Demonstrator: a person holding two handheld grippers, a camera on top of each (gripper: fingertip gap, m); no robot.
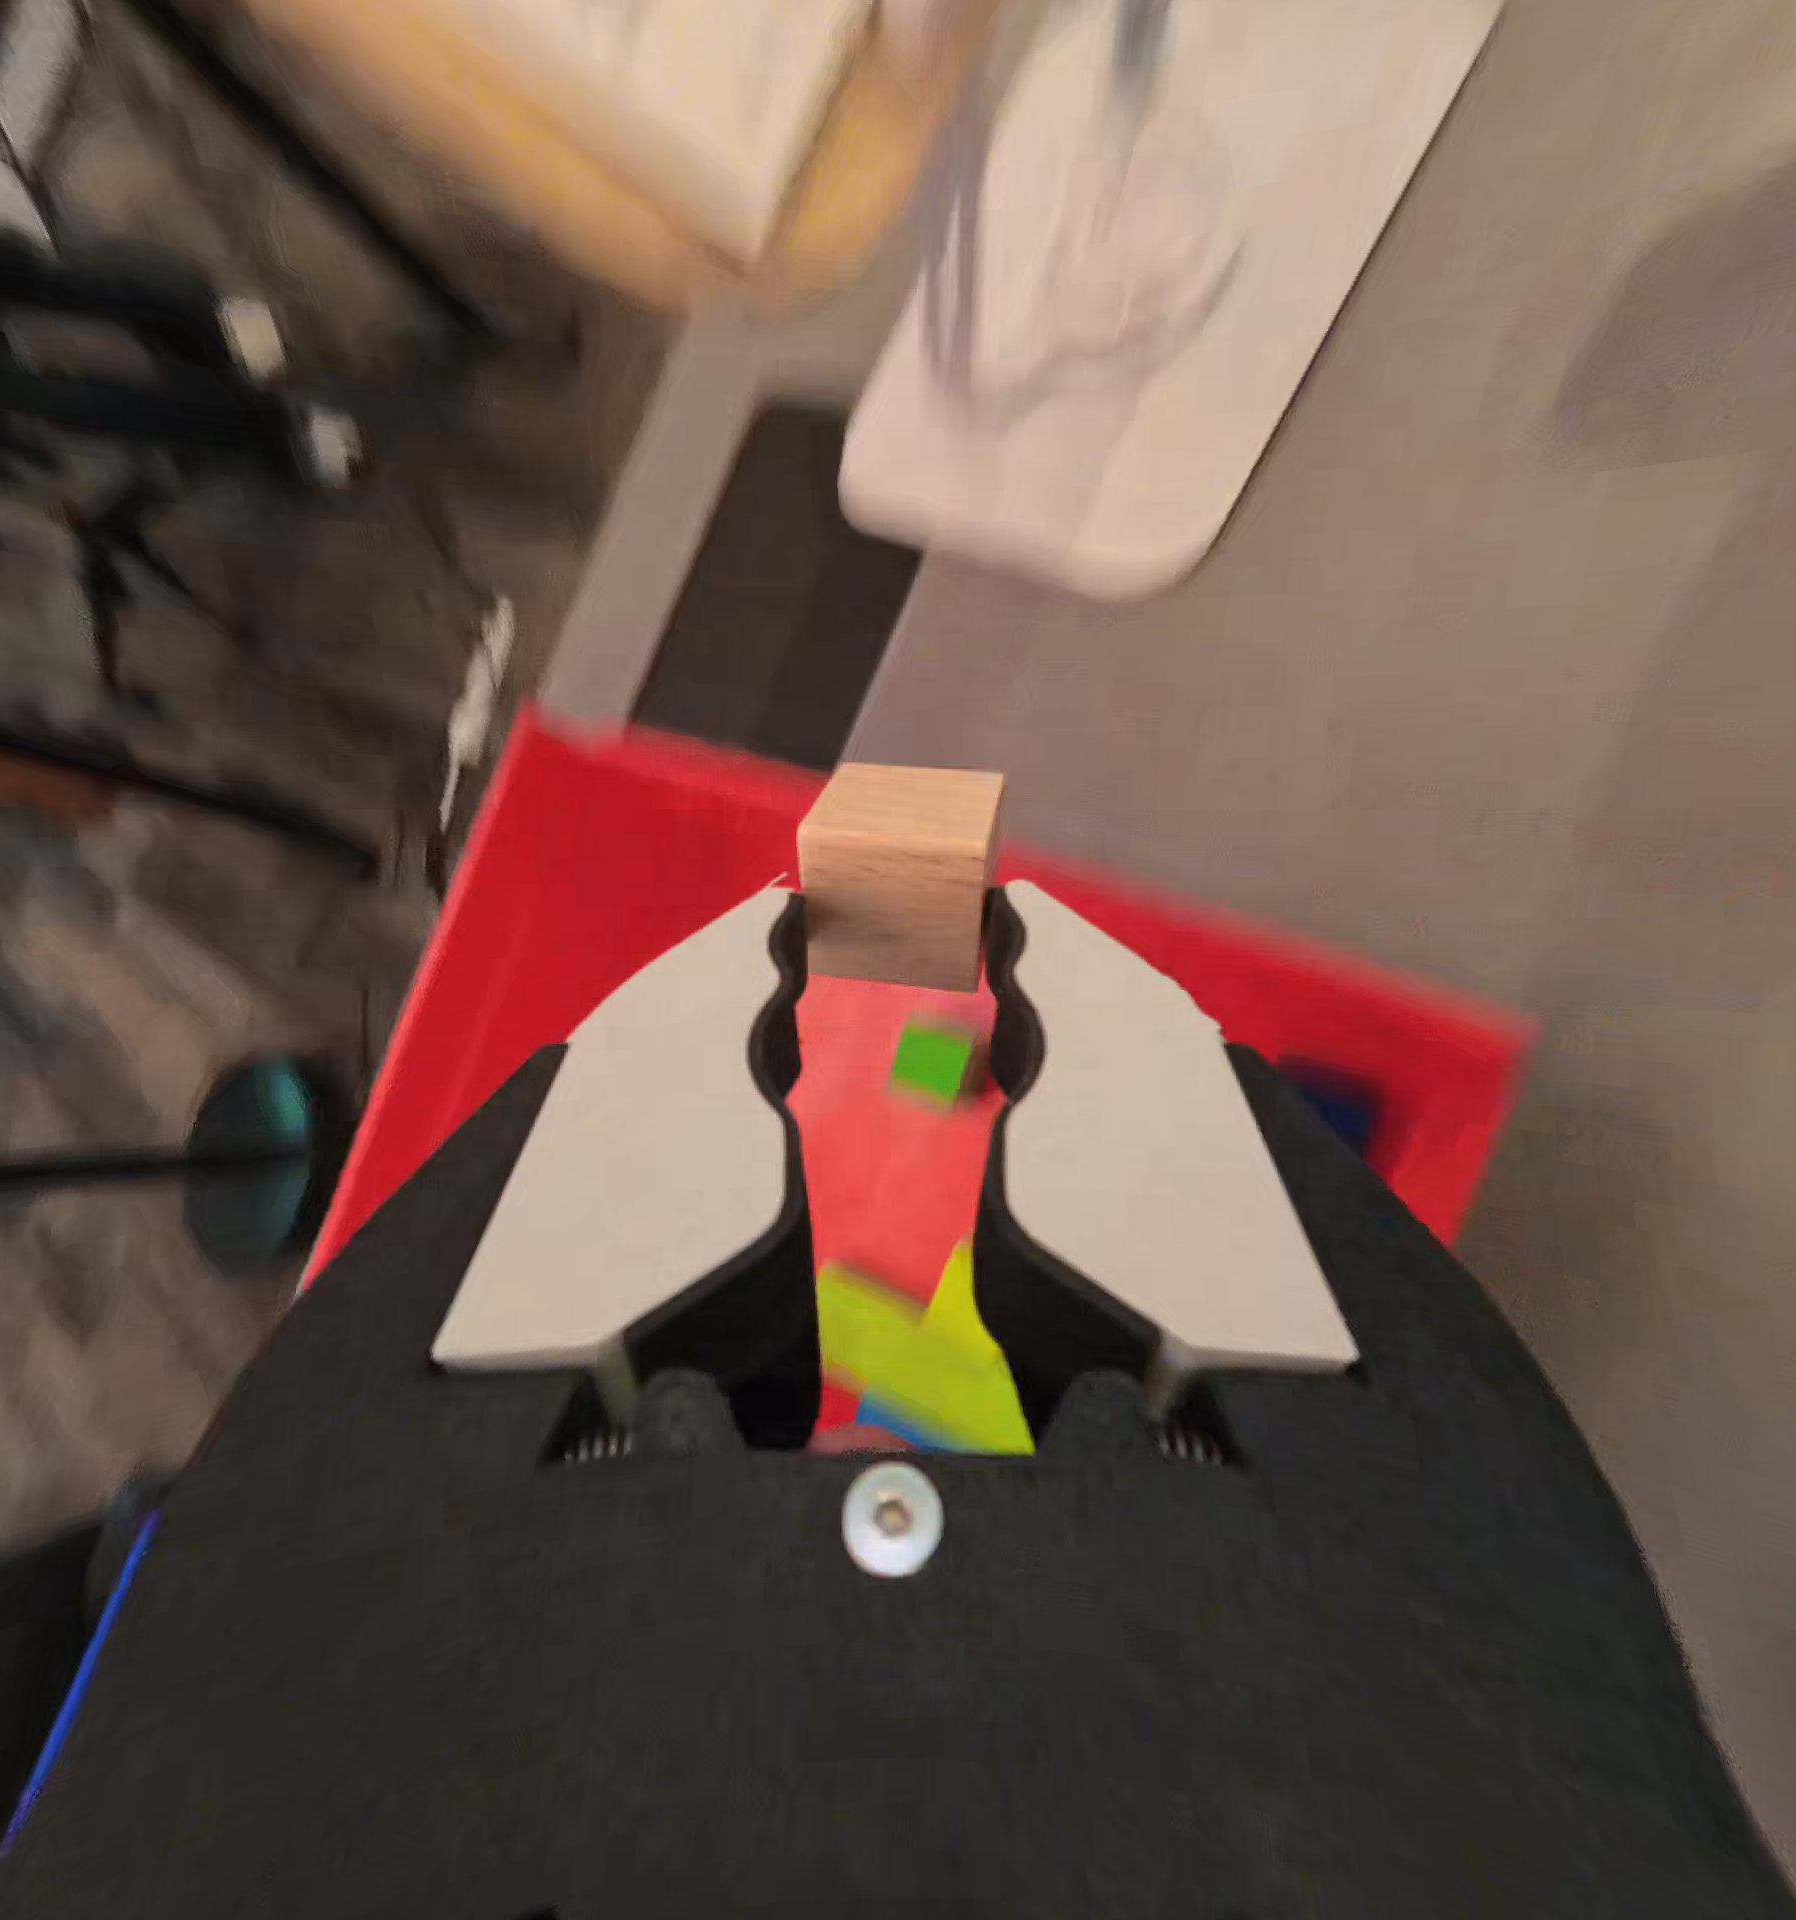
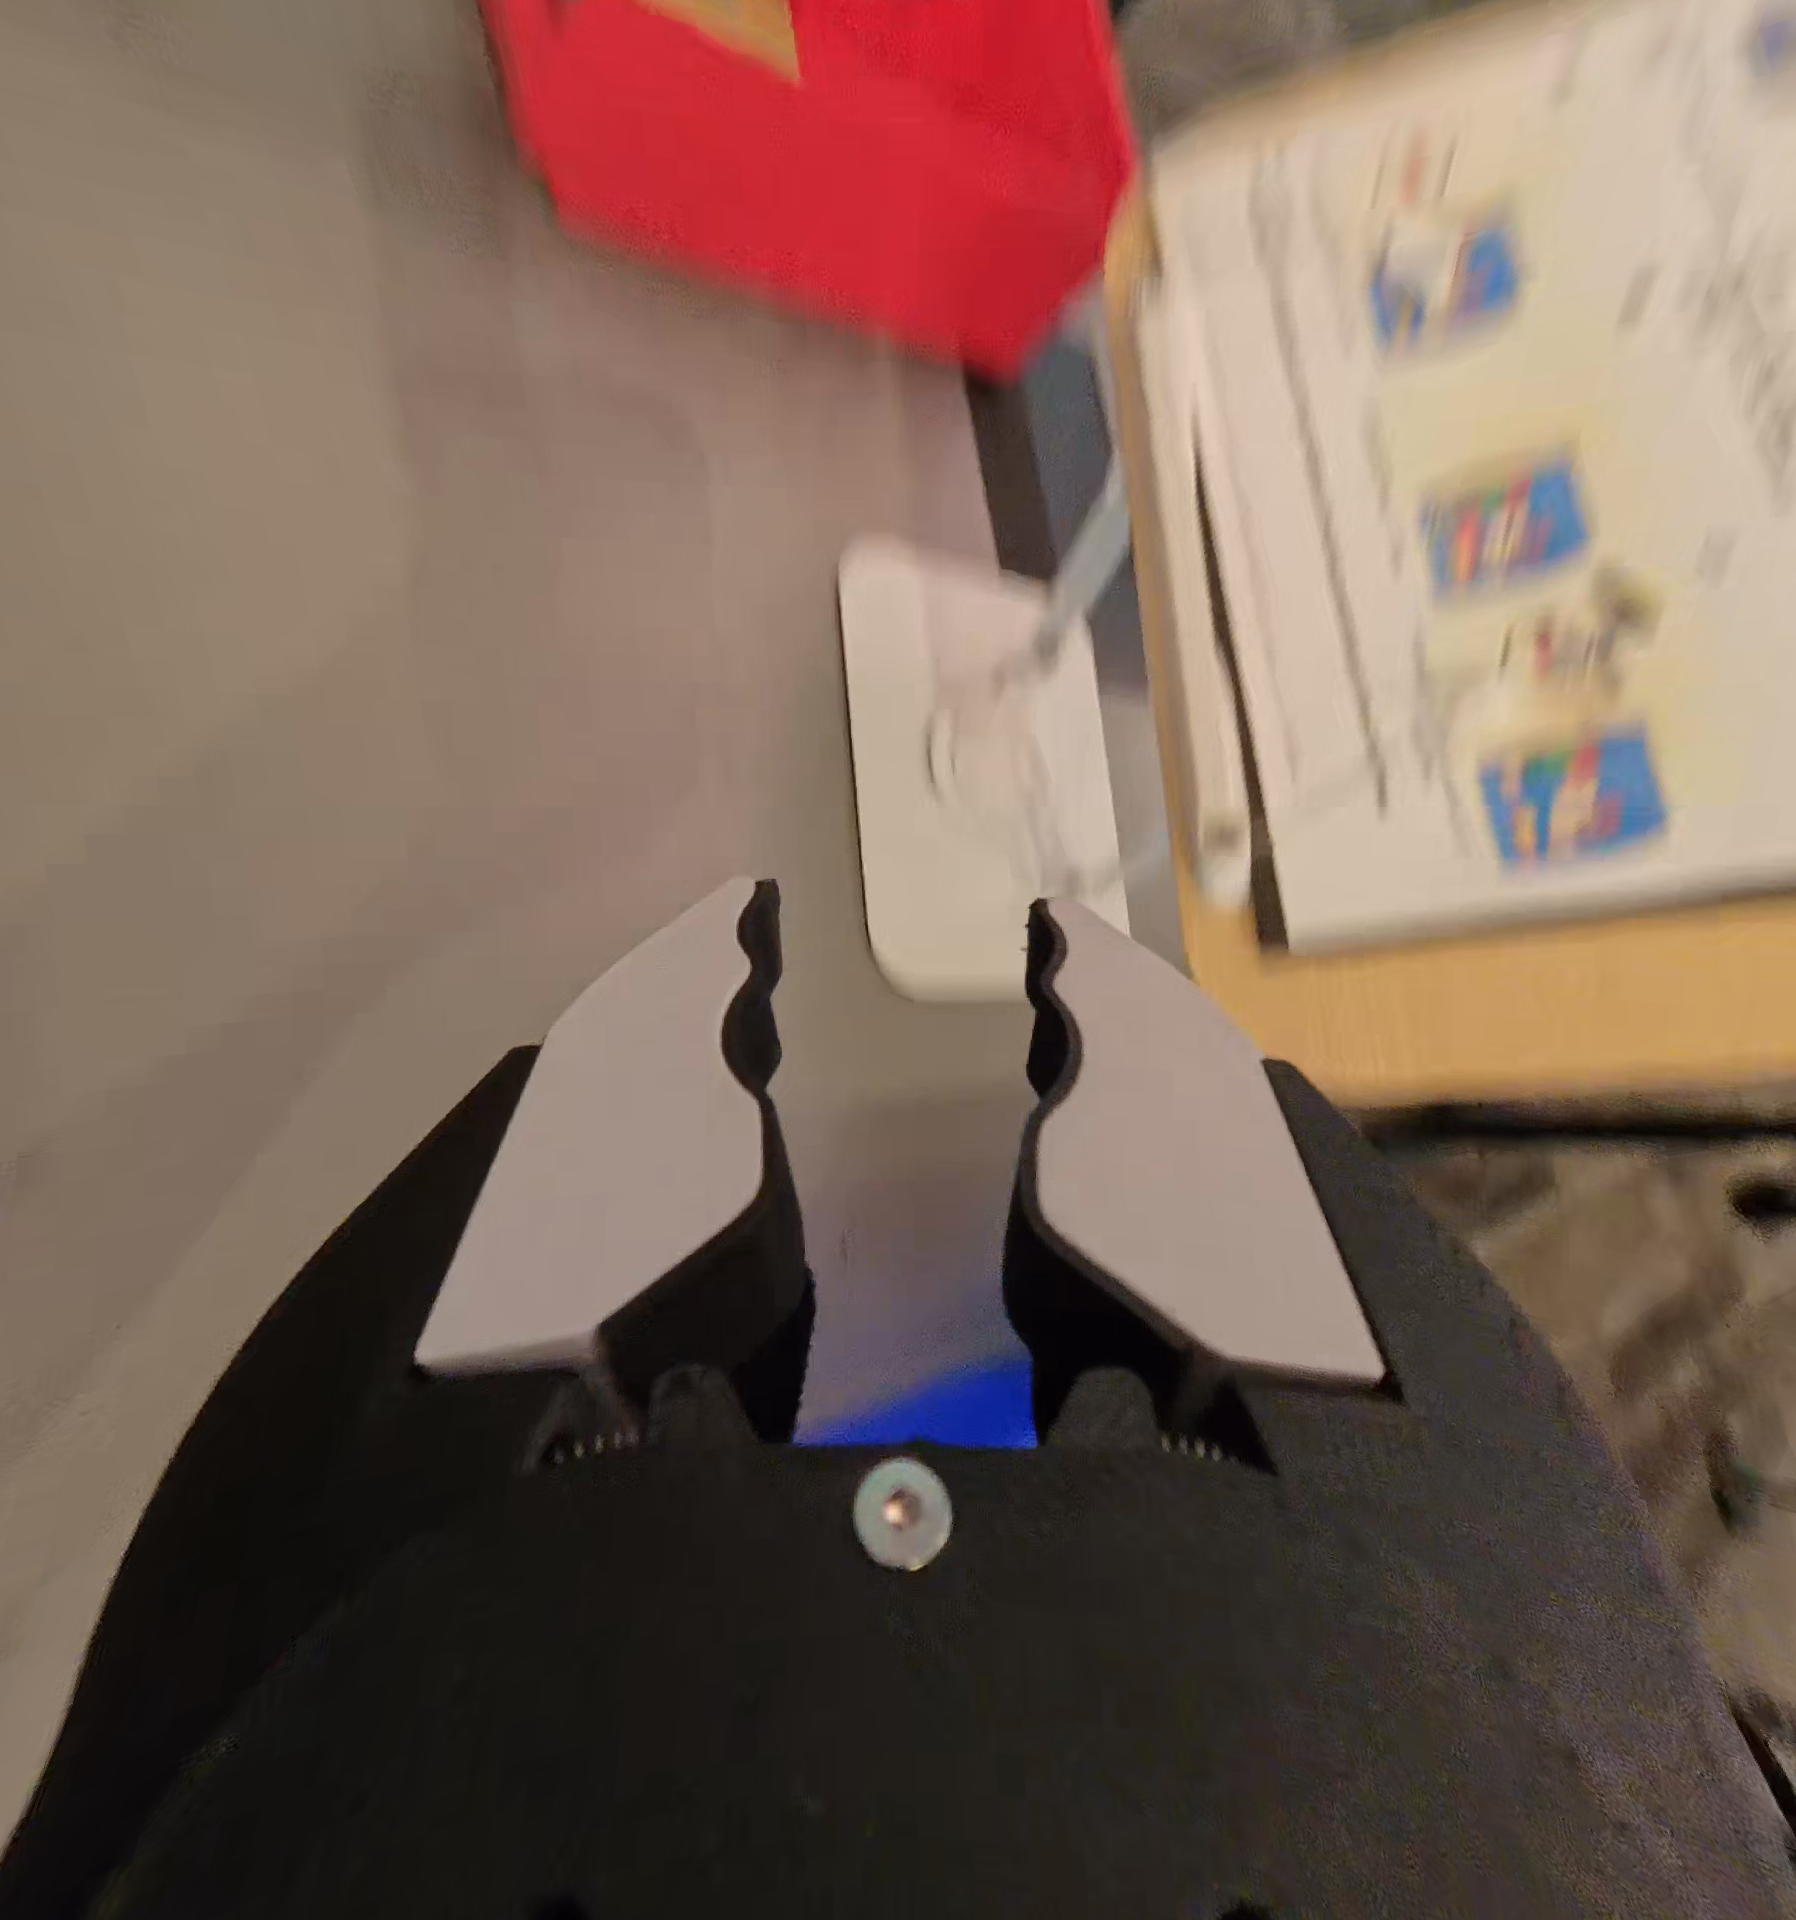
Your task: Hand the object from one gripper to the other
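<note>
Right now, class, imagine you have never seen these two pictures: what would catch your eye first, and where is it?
A plain wooden cube is pinched at the tips of the left claw, held above a bright red tray where a small green block lies. The right claw stands open and bare over the grey table.

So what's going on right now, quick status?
Left tool clamped on wooden cube, above red box. Right tool open, empty, over grey table. Nothing between its fingers.
</note>
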